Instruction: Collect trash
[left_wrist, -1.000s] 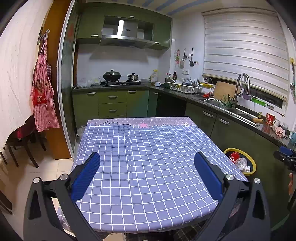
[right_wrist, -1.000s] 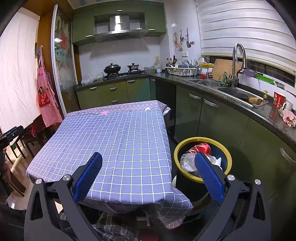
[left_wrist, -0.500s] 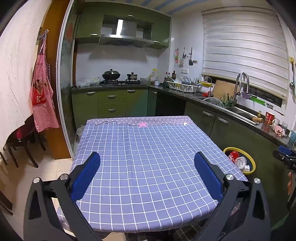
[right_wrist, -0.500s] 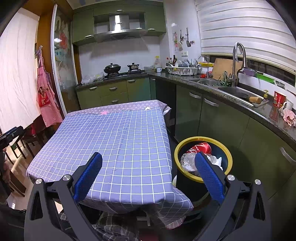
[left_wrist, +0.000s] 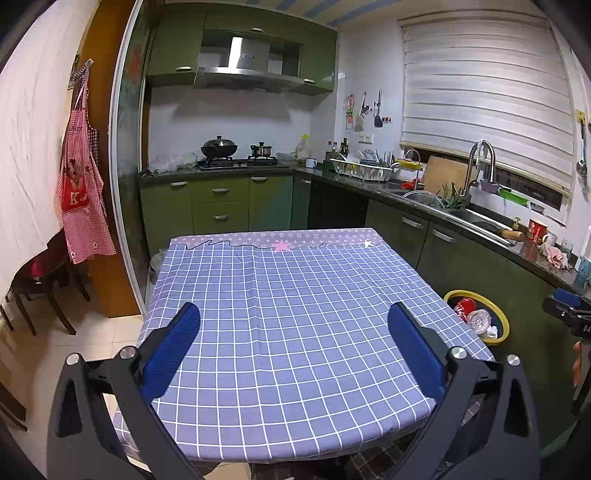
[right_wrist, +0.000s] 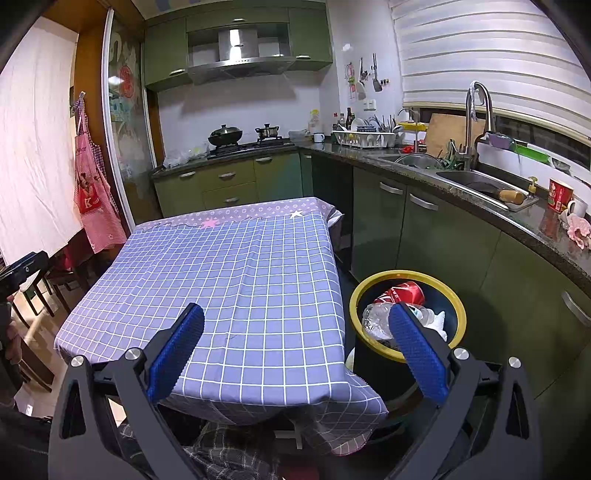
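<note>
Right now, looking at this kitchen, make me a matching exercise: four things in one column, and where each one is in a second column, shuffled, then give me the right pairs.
Things:
1. red can
2. checked apron
3. black wok
4. cutting board

Places:
A. on the stove at the back
B. leaning against the wall behind the sink
C. inside the yellow-rimmed bin
D. hanging on the wall to the left

Pairs: 1-C, 2-D, 3-A, 4-B
</note>
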